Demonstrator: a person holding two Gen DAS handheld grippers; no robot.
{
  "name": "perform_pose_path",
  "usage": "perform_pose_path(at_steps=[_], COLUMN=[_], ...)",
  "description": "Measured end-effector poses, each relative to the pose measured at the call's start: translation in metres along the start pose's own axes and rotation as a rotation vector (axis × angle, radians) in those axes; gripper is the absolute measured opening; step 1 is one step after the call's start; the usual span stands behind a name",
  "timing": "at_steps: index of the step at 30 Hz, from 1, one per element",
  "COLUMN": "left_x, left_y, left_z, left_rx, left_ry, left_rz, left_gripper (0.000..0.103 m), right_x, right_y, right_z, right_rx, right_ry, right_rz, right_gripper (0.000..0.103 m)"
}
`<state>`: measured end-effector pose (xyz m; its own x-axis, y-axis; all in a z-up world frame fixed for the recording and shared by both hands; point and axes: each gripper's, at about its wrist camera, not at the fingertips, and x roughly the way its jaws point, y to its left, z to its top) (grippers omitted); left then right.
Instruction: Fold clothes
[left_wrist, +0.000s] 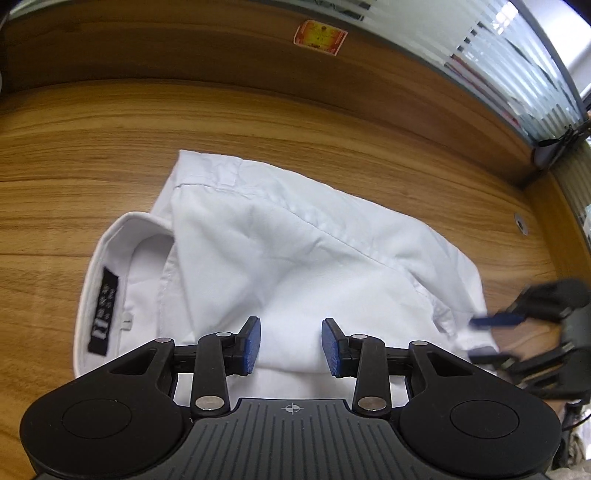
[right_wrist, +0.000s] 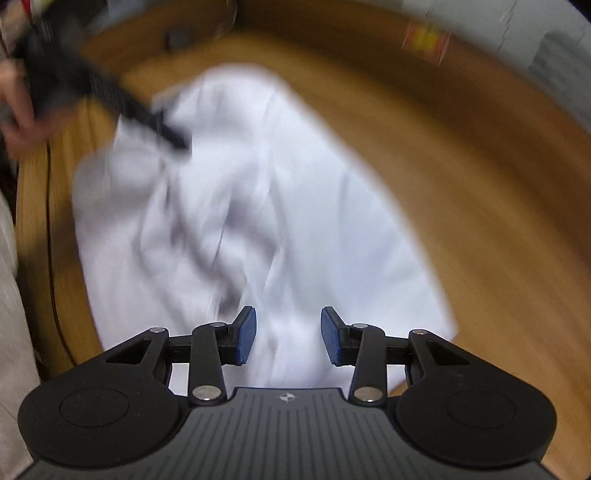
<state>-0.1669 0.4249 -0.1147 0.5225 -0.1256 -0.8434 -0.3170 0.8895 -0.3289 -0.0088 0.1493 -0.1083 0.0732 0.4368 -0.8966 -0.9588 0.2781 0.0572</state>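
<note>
White cotton shirt (left_wrist: 280, 251) lies partly folded on our wooden table (left_wrist: 110, 147); both grippers, left (left_wrist: 291, 345) and right (right_wrist: 288, 334), hover unclenched above it, so we should pinch edges evenly.

This looks like an office. A long curved desk of warm wood-grain laminate (left_wrist: 92, 155) fills both views, with a raised wooden back panel (left_wrist: 221, 62) rising along its far edge at twelve o'clock. A red-and-gold rectangular sticker (left_wrist: 320, 37) sits on that panel, just right of centre. Above it, from twelve round to two o'clock, runs a glass partition with frosted horizontal stripes (left_wrist: 517, 70), the kind that divides work rooms. At three o'clock, a small round metal fitting (left_wrist: 521, 223) is set into the desk surface. A dark cable (left_wrist: 565, 136) hangs at the partition's end.
</note>
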Motion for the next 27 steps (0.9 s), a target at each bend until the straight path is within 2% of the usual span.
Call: perform_pose_path(at_steps=[2,5,9,13,16,22,27], left_x=[-0.015,-0.038,-0.058,-0.067,-0.069,-0.053,-0.036], left_y=[-0.002,-0.004,-0.007,-0.004,-0.002,0.001,-0.003], left_z=[-0.004,-0.016,-0.039,-0.062,-0.081,-0.113,-0.129], left_rx=[0.008,0.044,0.077,0.052,0.016,-0.082,-0.153], left_ry=[-0.018,-0.043,-0.046,-0.032,-0.016,0.028,0.028], left_rz=[-0.017,-0.035,-0.019,-0.003,-0.01,-0.019,-0.004], left_gripper=[0.04,0.05,0.05,0.05,0.05,0.049,0.048], right_x=[0.005,-0.012,-0.031,-0.025,-0.009,0.029,0.056], right_y=[0.004,0.005,0.004,-0.015,-0.037,-0.066,-0.078], right_z=[-0.005,0.005,0.029,0.064,0.092,0.141,0.161], right_rx=[-0.022,-0.008,-0.068,-0.064,-0.046,-0.064,-0.032], right_ry=[0.04,-0.019,-0.106,-0.141,-0.125,-0.061,0.004], right_rz=[-0.007,-0.002,-0.036,-0.037,-0.01,0.064,0.179], right_gripper=[0.043,0.043,0.044,0.047,0.054,0.055,0.055])
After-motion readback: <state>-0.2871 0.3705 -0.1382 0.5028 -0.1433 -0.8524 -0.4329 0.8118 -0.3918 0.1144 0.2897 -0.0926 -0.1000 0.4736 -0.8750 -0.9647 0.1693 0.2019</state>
